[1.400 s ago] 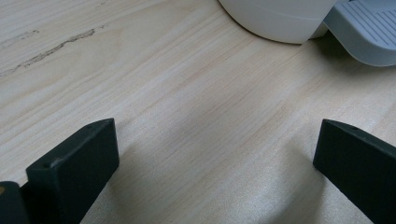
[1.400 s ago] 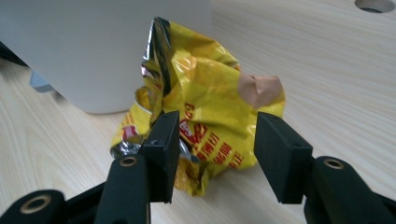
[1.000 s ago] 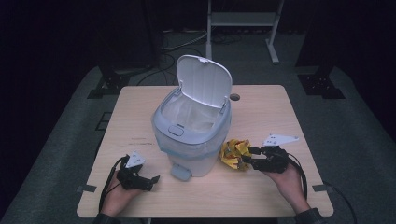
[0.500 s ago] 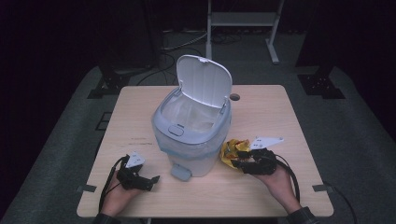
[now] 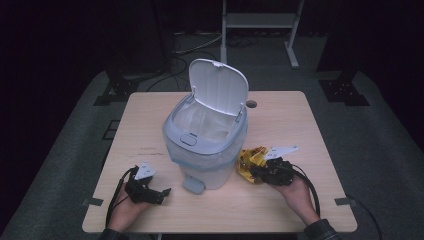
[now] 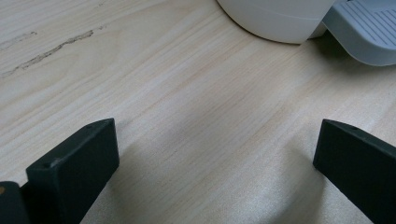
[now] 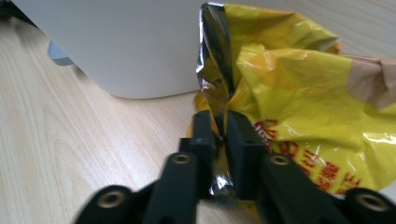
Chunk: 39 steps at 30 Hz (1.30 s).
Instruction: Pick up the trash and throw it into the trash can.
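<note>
Yellow foil snack wrapper (image 7: 299, 93) is pinched in the right gripper (image 7: 220, 126), whose jaws have just closed; the pick-up is done. Next, lift it over the open pedal bin (image 5: 210, 150). Left gripper (image 6: 215, 154) rests open.

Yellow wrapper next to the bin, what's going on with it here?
A person at the table holds a gripper in each hand. The right gripper has just closed its jaws on an edge of the crumpled yellow wrapper, which still lies on the table beside the white pedal bin. The bin's lid stands open, with a liner inside. The left gripper rests open on the table in front of the bin, holding nothing.
</note>
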Tool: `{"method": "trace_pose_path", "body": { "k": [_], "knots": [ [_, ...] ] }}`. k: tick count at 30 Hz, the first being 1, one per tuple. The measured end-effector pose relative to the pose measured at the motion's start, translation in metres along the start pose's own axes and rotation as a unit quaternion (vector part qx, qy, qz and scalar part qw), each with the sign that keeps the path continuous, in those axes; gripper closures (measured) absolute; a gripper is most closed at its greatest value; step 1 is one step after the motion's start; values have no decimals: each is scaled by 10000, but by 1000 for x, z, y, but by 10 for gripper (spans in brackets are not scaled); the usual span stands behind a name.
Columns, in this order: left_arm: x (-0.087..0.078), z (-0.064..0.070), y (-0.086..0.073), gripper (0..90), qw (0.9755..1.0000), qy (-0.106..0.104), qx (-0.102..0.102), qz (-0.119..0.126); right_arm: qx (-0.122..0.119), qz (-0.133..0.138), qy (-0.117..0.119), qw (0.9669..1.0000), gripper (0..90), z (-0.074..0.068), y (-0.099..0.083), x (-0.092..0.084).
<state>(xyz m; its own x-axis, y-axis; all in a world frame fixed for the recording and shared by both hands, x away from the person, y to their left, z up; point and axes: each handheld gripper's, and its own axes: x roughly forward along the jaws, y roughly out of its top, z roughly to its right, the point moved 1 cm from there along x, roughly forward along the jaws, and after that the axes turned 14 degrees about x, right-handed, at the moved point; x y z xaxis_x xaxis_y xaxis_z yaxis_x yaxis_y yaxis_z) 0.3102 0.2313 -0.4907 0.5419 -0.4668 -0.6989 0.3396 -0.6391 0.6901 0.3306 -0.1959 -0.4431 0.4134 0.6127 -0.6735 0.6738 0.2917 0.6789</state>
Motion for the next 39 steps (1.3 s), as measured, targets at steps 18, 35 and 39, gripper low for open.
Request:
{"method": "trace_pose_path", "body": {
  "k": [18, 35, 39],
  "knots": [
    [0, 0, 0, 0, 10000, -4, 6, -4, 2, 248, -133, 9996, 679, 2, -2, -15],
    [0, 0, 0, 0, 10000, -6, 17, -13, 241, 698, -1009, 9922, 278, 11, 18, -6],
    [0, 0, 0, 0, 10000, -7, 9, -13, 249, 671, -1101, 9913, 297, 13, 20, 3]
  ]
}}
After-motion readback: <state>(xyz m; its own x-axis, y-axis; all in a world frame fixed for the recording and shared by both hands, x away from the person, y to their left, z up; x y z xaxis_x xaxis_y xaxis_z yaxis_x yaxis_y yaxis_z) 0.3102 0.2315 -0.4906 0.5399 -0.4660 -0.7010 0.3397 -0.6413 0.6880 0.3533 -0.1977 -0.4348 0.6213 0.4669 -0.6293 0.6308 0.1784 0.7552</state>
